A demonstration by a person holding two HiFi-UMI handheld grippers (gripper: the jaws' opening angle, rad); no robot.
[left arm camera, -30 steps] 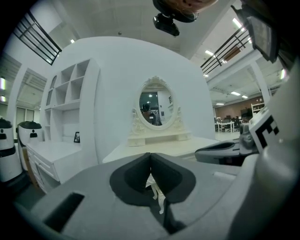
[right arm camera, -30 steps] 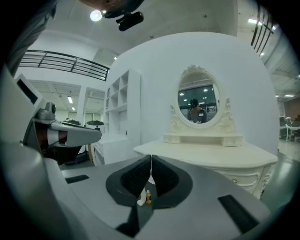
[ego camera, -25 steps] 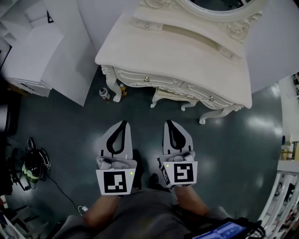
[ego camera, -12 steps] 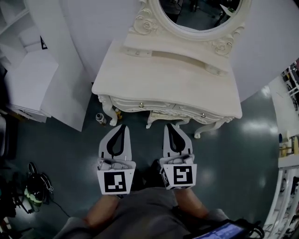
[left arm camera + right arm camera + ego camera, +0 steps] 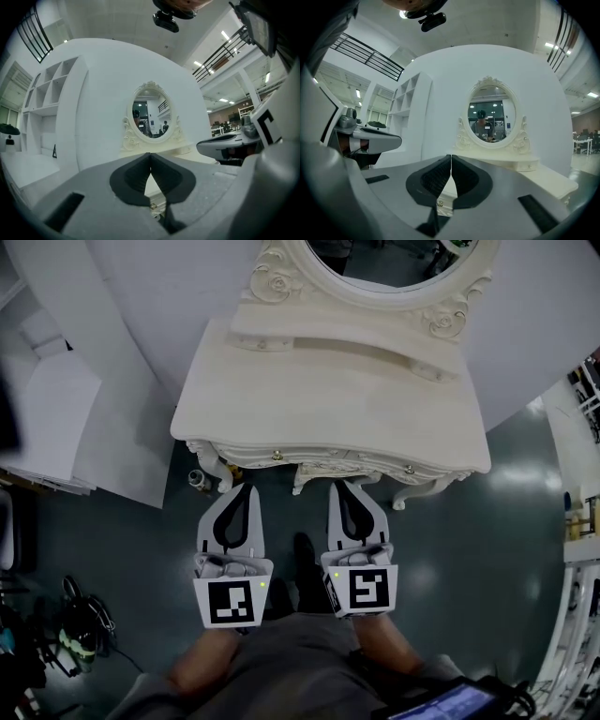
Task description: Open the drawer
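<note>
Cream table (image 5: pixel 328 399), carved scrollwork, curvy legs, oval mirror (image 5: pixel 389 259). Its drawer (image 5: pixel 278 457), with a small round knob, sits closed just beyond the left claw (image 5: pixel 246 487) and right claw (image 5: pixel 337 486), both pinched together, empty.

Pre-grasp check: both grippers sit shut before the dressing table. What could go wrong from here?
1. The left gripper and right gripper are both shut; unless one opens, it will probably bump the small drawer knob instead of gripping it.
2. That knob is tiny, so the fingers may slip off during the pull.
3. A bottle stands by the table leg; stepping closer could knock it.
</note>
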